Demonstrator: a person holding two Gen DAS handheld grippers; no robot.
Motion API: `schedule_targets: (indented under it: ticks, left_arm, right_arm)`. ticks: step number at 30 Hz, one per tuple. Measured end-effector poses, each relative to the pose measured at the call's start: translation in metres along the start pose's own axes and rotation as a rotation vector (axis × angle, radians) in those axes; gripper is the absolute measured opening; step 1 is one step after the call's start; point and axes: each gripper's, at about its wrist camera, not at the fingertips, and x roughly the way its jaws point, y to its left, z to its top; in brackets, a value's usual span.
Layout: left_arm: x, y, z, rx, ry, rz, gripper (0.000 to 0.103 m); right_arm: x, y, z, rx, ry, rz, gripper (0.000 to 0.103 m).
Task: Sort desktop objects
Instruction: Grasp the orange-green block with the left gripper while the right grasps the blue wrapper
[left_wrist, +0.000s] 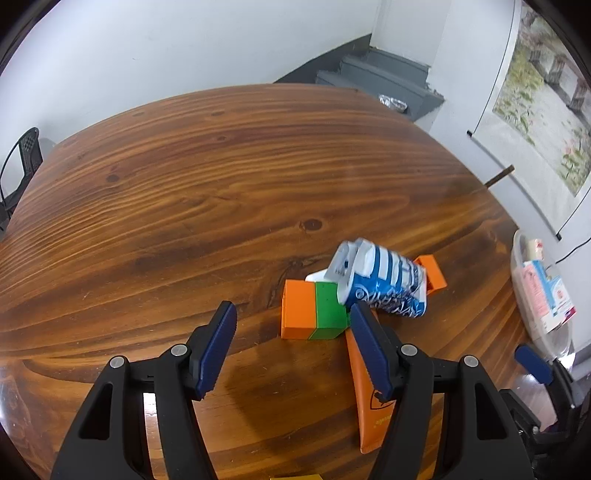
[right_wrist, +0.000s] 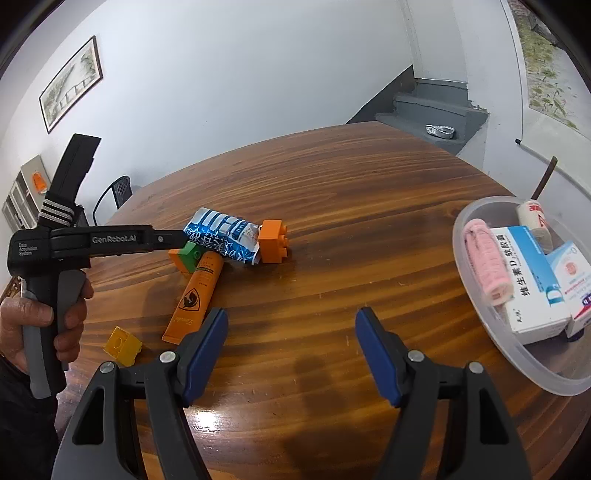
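Blue-white foil pouch (right_wrist: 221, 236) lies across the orange tube (right_wrist: 197, 295), between the orange-green block (left_wrist: 312, 310) and the orange brick (right_wrist: 274, 242); light, crinkly, likely slippery, so pinch its flat sealed end; both left gripper (left_wrist: 291, 347) and right gripper (right_wrist: 291, 350) gape empty

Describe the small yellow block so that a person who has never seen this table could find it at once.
Start at the wooden table and find the heap of things near its middle, where an orange tube points out toward the near edge. The yellow block lies alone by the flat end of that tube, apart from the heap. It is the only yellow piece; the other blocks are orange or green.
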Motion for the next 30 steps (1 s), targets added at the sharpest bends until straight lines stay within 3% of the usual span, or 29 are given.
schedule_targets:
  ticks: [7, 17, 30]
  left_arm:
    - [0.009, -0.004, 0.002, 0.013, -0.018, 0.021, 0.068]
    - [0.013, 0.001, 0.004, 0.015, -0.040, -0.016, 0.068]
    - [0.010, 0.009, 0.006, 0.030, -0.046, 0.045, 0.068]
  right_arm:
    - [0.004, 0.008, 0.005, -0.015, -0.004, 0.004, 0.075]
    - [0.014, 0.021, 0.023, -0.050, -0.008, 0.013, 0.075]
    - [0.062, 0.034, 0.062, -0.194, 0.051, 0.106, 0.075]
